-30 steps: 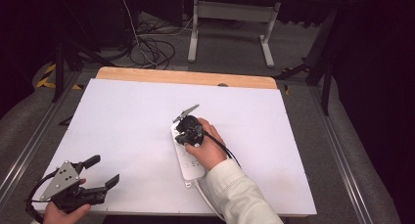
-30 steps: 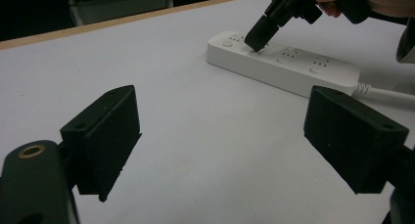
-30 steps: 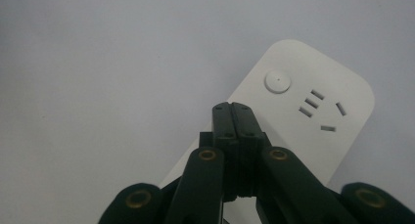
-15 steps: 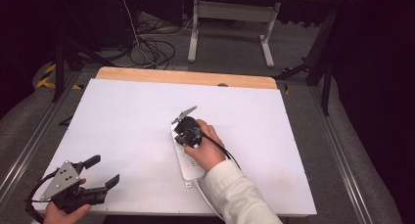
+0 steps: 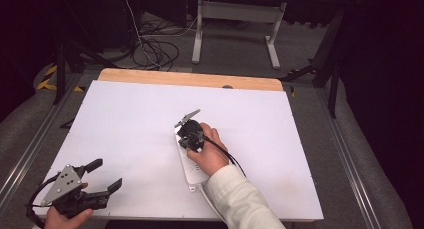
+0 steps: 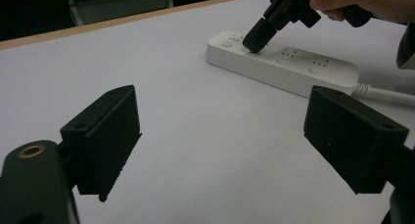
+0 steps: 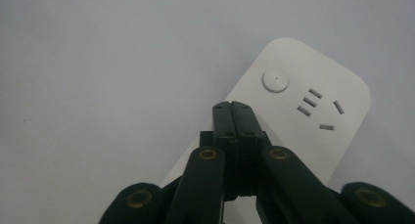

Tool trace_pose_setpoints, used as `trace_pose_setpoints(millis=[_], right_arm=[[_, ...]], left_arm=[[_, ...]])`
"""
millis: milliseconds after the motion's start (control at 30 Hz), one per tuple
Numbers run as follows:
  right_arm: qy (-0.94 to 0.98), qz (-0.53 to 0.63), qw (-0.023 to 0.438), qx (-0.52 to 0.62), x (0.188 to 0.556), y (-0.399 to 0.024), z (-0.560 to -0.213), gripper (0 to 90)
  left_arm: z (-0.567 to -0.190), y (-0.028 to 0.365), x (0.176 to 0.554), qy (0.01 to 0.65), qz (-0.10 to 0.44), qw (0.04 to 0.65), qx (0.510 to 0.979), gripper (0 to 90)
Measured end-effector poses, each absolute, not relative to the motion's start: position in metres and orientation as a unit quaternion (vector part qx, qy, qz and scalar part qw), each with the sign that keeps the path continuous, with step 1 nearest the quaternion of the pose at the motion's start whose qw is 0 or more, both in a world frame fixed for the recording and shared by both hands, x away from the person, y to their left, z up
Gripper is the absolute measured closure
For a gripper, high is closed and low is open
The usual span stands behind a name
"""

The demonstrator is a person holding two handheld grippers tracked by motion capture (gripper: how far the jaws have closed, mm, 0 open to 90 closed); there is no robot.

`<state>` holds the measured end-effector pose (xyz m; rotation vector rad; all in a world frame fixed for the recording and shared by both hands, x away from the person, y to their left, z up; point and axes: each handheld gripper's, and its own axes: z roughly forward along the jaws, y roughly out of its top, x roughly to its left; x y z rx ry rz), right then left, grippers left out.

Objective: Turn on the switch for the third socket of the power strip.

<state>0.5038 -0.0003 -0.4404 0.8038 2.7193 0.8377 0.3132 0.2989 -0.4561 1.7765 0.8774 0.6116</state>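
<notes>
Right gripper (image 5: 190, 137), held in the right hand (image 5: 210, 153) near mid-table, jaws pressed together with nothing between them, tips angled down onto the white power strip (image 5: 192, 164). In the right gripper view, closed tips (image 7: 237, 117) resting on the strip's (image 7: 313, 121) top face, just short of the round button (image 7: 275, 80) and beside the first group of socket slots (image 7: 317, 108); rounded end of the strip just past the tips. From the left gripper view, same tool (image 6: 274, 18) leaning down with its tip touching the strip (image 6: 288, 67) between the button end and the second set of slots, hand (image 6: 372, 4) wrapped round its body. Strip lying flat beneath and behind the right gripper, running back under the hand toward the person's sleeve (image 5: 240, 199), white cord (image 6: 386, 93) leaving its near end. Black cable (image 5: 227, 156) trailing from the gripper over the wrist.

Left gripper (image 5: 102, 175) well apart from the right one, off toward the near left corner of the white table (image 5: 125, 119), held in the left hand (image 5: 62, 219), grey three-cornered plate (image 5: 62, 183) on top. Jaws spread wide, empty; in its own view both black pads (image 6: 105, 136) standing far apart over bare tabletop (image 6: 195, 136), strip lying ahead and toward the right-hand pad.
</notes>
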Motion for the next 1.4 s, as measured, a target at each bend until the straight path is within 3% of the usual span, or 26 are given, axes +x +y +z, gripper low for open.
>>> trace_pose_setpoints(millis=[1400], right_arm=[[0.906, 0.293, 0.101, 0.289, 0.4999, -0.0017, -0.4458, 90.0]], left_arm=[[-0.4566, 0.2971, 0.3127, 0.366, 0.252, 0.508, 0.738, 13.9]])
